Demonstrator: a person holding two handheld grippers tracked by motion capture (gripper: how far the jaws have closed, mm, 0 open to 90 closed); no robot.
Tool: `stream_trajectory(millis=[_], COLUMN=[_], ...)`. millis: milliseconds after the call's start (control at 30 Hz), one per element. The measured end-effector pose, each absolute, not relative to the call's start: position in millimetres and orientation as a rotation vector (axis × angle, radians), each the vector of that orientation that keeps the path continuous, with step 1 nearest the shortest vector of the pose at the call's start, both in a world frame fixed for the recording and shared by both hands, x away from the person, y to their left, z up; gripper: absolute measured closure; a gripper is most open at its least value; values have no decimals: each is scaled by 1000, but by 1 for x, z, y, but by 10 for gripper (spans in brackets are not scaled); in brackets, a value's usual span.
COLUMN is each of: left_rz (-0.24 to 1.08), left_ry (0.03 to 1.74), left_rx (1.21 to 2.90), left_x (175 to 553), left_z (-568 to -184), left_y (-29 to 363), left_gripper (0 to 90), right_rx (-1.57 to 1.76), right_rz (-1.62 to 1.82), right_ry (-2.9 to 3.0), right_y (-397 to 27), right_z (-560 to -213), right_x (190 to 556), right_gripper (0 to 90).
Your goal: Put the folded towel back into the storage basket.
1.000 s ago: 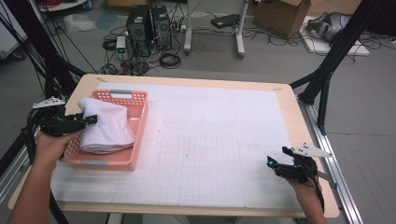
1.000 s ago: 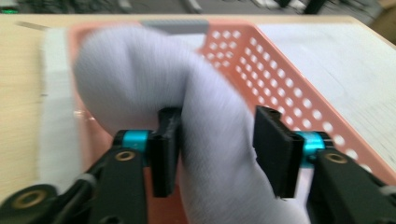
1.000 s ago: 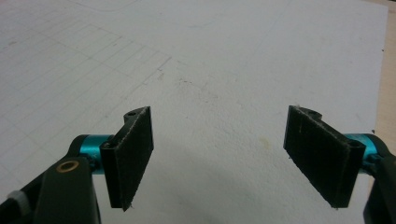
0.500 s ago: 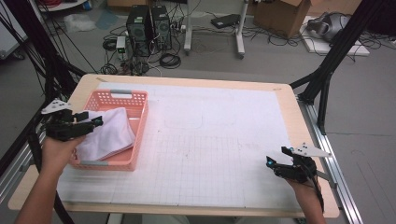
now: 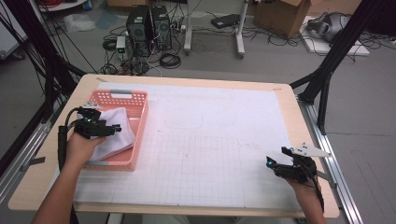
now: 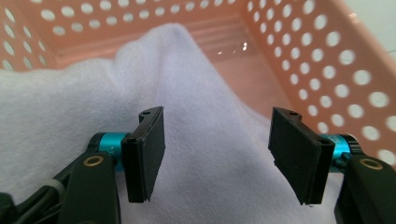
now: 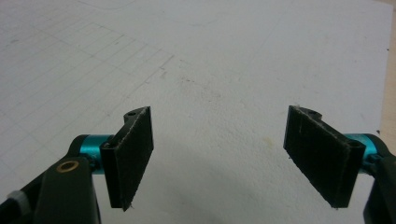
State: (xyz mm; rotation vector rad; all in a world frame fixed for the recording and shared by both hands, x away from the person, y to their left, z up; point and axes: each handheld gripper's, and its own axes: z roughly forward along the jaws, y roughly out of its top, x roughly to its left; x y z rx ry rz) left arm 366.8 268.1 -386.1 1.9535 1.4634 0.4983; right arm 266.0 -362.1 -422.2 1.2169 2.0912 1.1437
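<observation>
The white towel [image 5: 114,133] lies bunched inside the pink basket [image 5: 140,123], which sits on the left part of the table [image 5: 280,98], on the white gridded mat [image 5: 215,154]. In the left gripper view the towel [image 6: 93,93] rises in a soft fold toward the far wall of the perforated basket [image 6: 327,70], with bare basket floor showing to the right of the cloth.

The left gripper [image 5: 109,128] hovers over the near-left part of the basket, pointing across the towel. Its 2 jaws have just been opening; they stand spread, with towel behind and below the gap, and the pads [image 6: 152,149] press on nothing. The cable of this gripper loops down beside the person's left hand [image 5: 79,147].

The right gripper [image 5: 275,163] is well apart from the basket, near the right front corner of the table, low over the mat. Its jaws are spread wide, and between them the right gripper view shows bare gridded mat [image 7: 210,70]. A grey three-cornered plate [image 5: 308,150] sits on top of it.

Beyond the far edge of the table, 2 black computer towers [image 5: 149,23] stand on the floor among cables.
</observation>
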Motion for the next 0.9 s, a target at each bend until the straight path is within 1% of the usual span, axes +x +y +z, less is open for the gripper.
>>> stream_trajectory(millis=[167,233,333,500,767,867,900], left_rz=[467,460,464,448,358,329,329], left_ry=[1559,1588,1591,1570,1392,1298,1298], left_rx=[2013,2011,2004,2019,2048,2086,2086], left_x=[377,380,383,385,383,381,381], left_z=[-398,-403,-407,-411,-414,-414,-414], left_y=[265,265,263,260,254,251,251], left_gripper=[367,368,358,311,317,346,358], right_rx=[1219,1215,1214,1216,1211,1210,1214], right_rz=[1146,1145,1148,1146,1146,1148,1148], right_ry=[2092,2094,2093,2098,2106,2105,2106], right_y=[-362,-362,-362,-362,-360,-360,-360], right_z=[-422,-422,-422,-423,-423,-423,-423], right_x=[266,266,266,266,267,268,268], right_gripper=[230,230,230,230,230,230,230])
